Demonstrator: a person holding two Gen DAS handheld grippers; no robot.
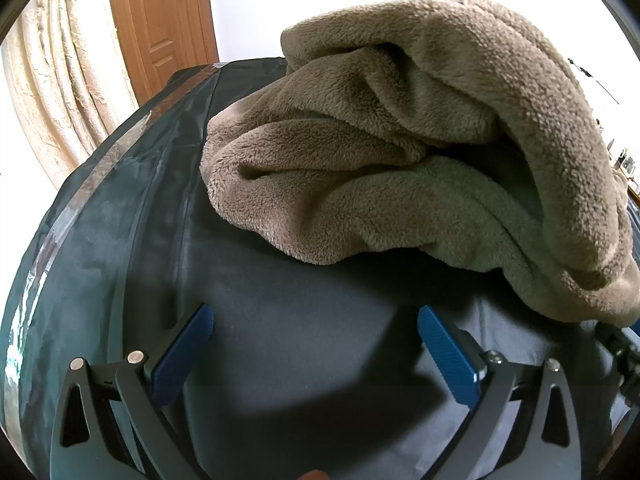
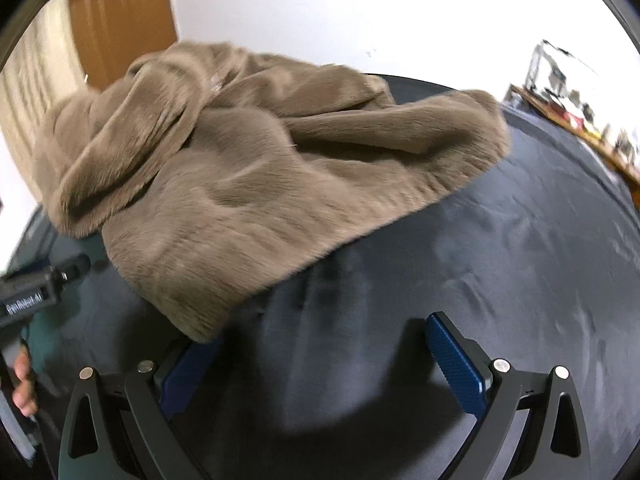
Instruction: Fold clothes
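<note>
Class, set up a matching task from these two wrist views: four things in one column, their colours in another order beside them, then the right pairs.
Things:
1. fleece garment
2. door
3. finger pads of the left tongs
4. table cover

Colours:
A. blue
B. dark grey
C. taupe brown
D. orange-brown wood

Pairs: 1-C, 2-D, 3-A, 4-B

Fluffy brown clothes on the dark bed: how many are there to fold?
1. A single crumpled brown fleece garment lies bunched on the dark cover, ahead of both open grippers. Its folds could hide a second piece, but only one shows.
</note>
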